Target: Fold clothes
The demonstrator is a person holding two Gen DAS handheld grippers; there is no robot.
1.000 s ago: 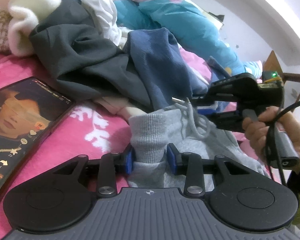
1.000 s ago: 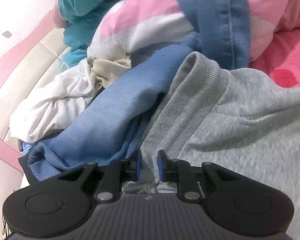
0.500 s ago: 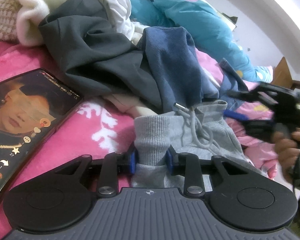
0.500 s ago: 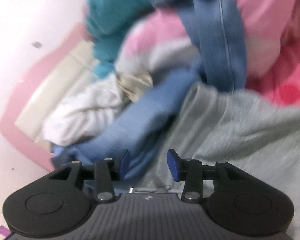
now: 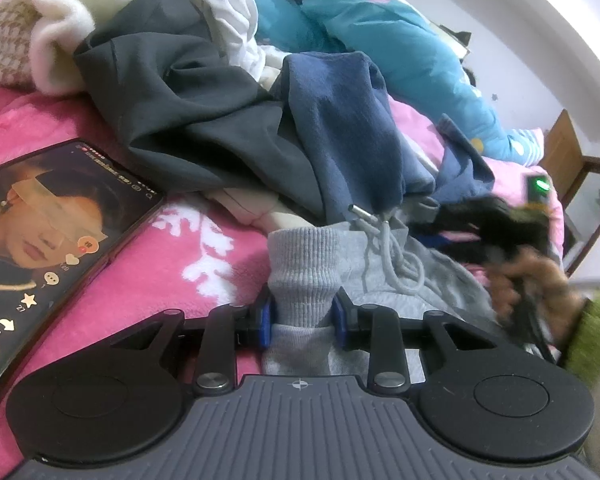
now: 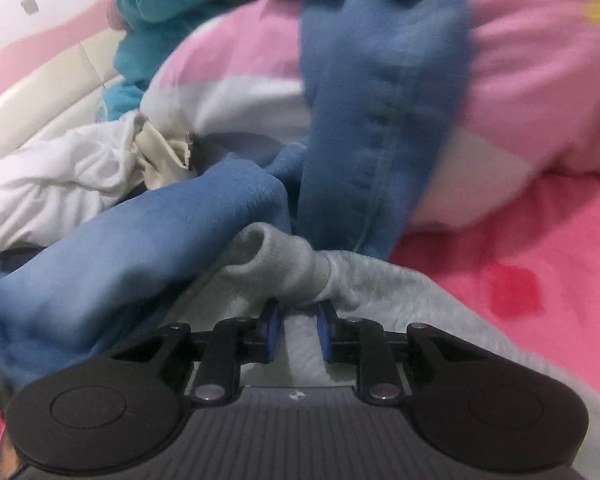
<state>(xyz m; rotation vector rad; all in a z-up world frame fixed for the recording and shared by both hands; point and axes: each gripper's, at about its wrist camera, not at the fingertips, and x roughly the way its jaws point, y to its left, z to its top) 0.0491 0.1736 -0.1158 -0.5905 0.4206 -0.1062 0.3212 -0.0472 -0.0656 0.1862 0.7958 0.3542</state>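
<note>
Grey sweatpants with a ribbed waistband and a white drawstring lie on the pink blanket. My left gripper is shut on one end of the waistband. In the left wrist view my right gripper is a blurred shape at the right, held by a hand. In its own view the right gripper has its jaws closing, and a bunched fold of the sweatpants' ribbed band is pinched between the blue pads.
A lit phone lies on the pink blanket at the left. Behind the sweatpants are a dark grey garment, a navy garment, a cream fleece and a teal quilt. A blue cloth and a blue strip crowd the right gripper.
The right gripper let go of the waistband, opened while swinging away, then came back down and closed on a fold of the ribbed band. The left gripper kept its hold and stayed put.
</note>
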